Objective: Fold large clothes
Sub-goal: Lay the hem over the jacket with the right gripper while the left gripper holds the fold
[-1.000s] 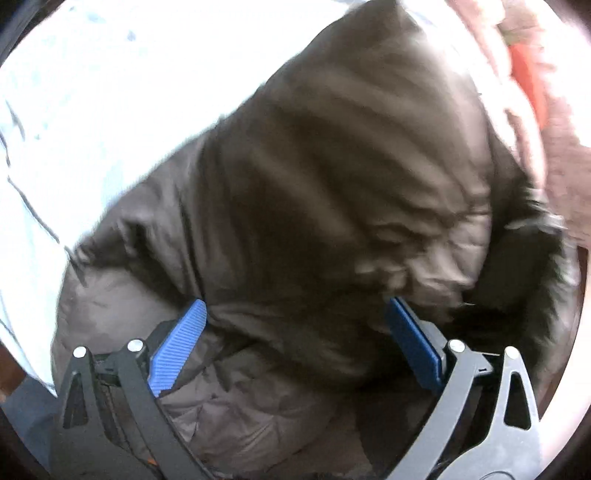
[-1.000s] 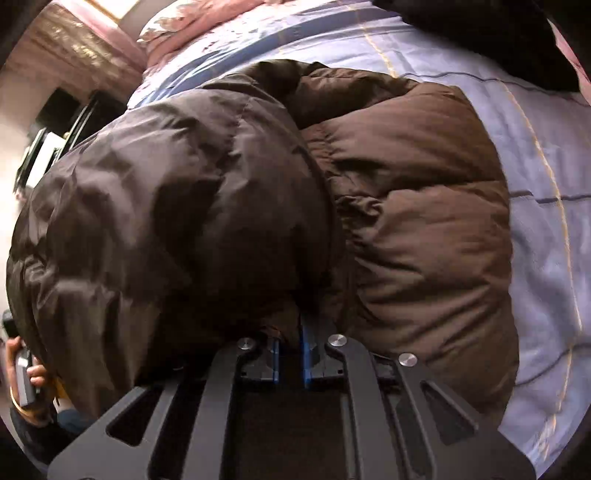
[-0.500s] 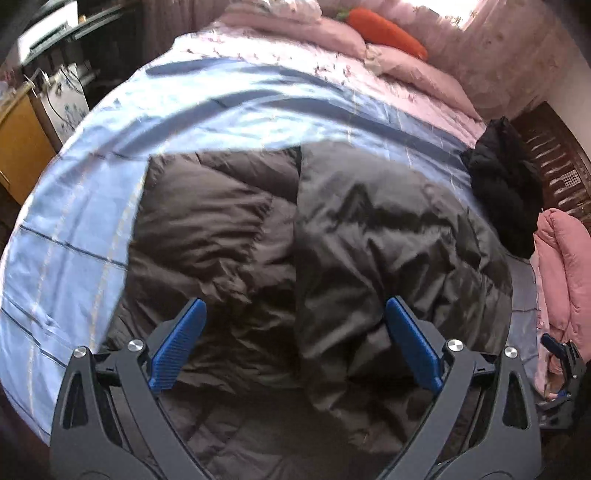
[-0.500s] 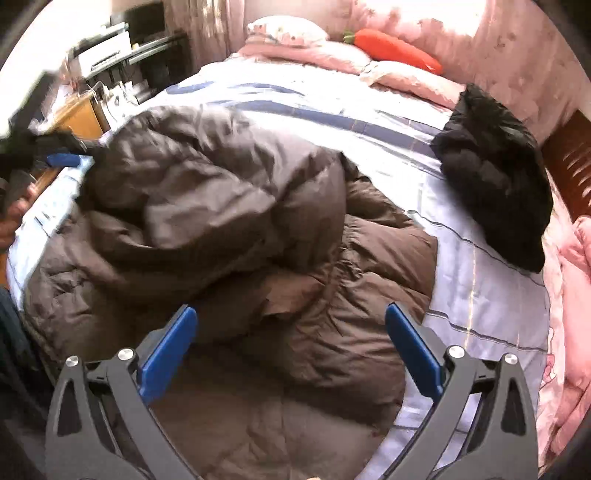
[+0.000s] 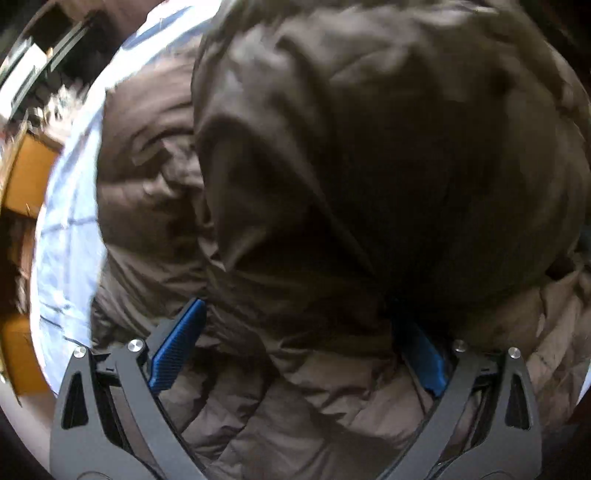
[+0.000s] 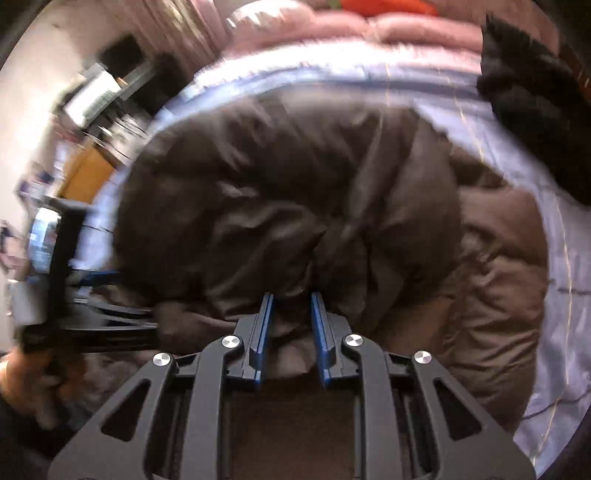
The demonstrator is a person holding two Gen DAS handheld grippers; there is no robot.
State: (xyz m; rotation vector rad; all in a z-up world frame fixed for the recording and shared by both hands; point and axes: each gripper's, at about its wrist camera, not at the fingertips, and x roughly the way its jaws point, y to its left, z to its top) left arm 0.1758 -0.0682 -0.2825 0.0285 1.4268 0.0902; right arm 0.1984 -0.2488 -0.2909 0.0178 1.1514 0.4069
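A large brown puffer jacket (image 5: 332, 166) lies bunched on a light blue bed sheet (image 5: 66, 229). In the left wrist view my left gripper (image 5: 306, 332) is open, its blue pads wide apart with jacket fabric bulging between and over them. In the right wrist view my right gripper (image 6: 291, 306) has its pads close together, pinching a fold of the jacket (image 6: 295, 206) between them. The left gripper's black frame (image 6: 85, 325) and the holding hand show at the left of the right wrist view. Both views are motion-blurred.
A black garment (image 6: 535, 110) lies on the bed at the far right. Pink pillows (image 6: 351, 33) and an orange cushion sit at the bed head. A yellow-brown cabinet (image 5: 26, 177) and dark shelving stand off the bed's left side.
My right gripper has gone from wide open to nearly closed on a jacket fold. My left gripper has dropped closer into the jacket, which now fills its view. Both cameras have swung.
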